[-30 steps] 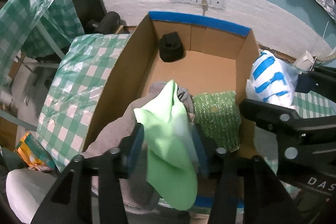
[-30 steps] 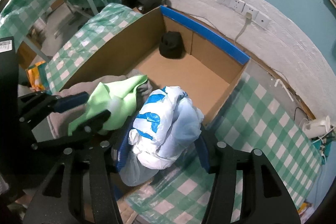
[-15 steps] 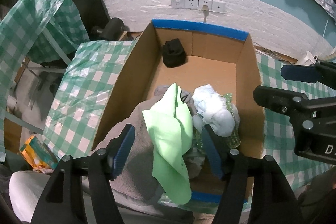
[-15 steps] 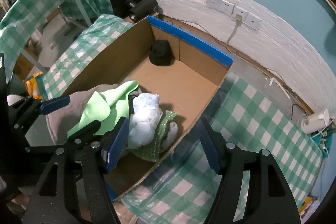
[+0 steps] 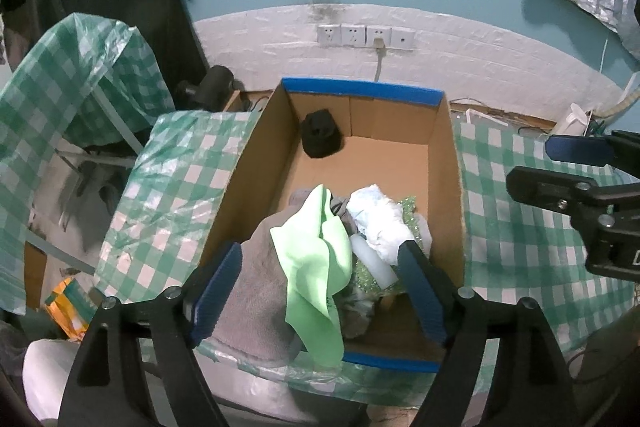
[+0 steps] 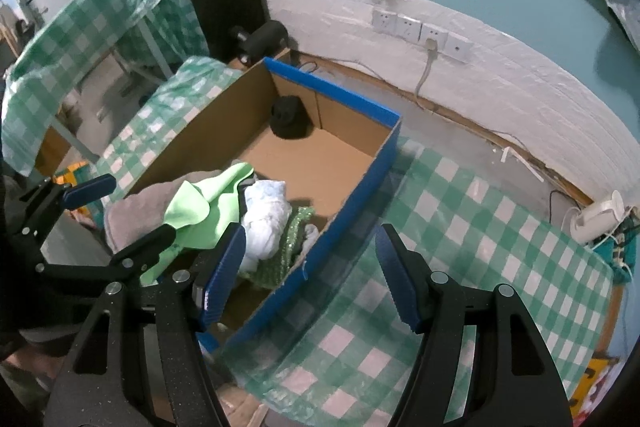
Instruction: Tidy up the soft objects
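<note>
A cardboard box (image 5: 440, 147) (image 6: 360, 187) with blue-taped rims stands on a green checked tablecloth. In its near end lie a light green cloth (image 5: 316, 259) (image 6: 204, 199), a grey towel (image 5: 256, 287) (image 6: 132, 211) draped over the rim, a white plastic bag (image 5: 380, 219) (image 6: 268, 215) and green bubble wrap (image 6: 288, 247). A black soft item (image 5: 320, 137) (image 6: 288, 119) sits in the far corner. My left gripper (image 5: 320, 291) hovers above the green cloth, its jaws opening, pads clear of it. My right gripper (image 6: 310, 271) stands open above the box's right wall, holding nothing.
Checked tablecloth (image 6: 480, 235) spreads to the right of the box. A white wall with sockets (image 5: 366, 35) runs behind. A second checked-covered table (image 5: 72, 75) stands at left, a yellow packet (image 5: 66, 307) on the floor below. A white device (image 6: 600, 215) sits far right.
The left gripper let go of the green cloth, widened and rose. The right gripper dropped the white bag into the box beside the cloth, then drew back to the right and up.
</note>
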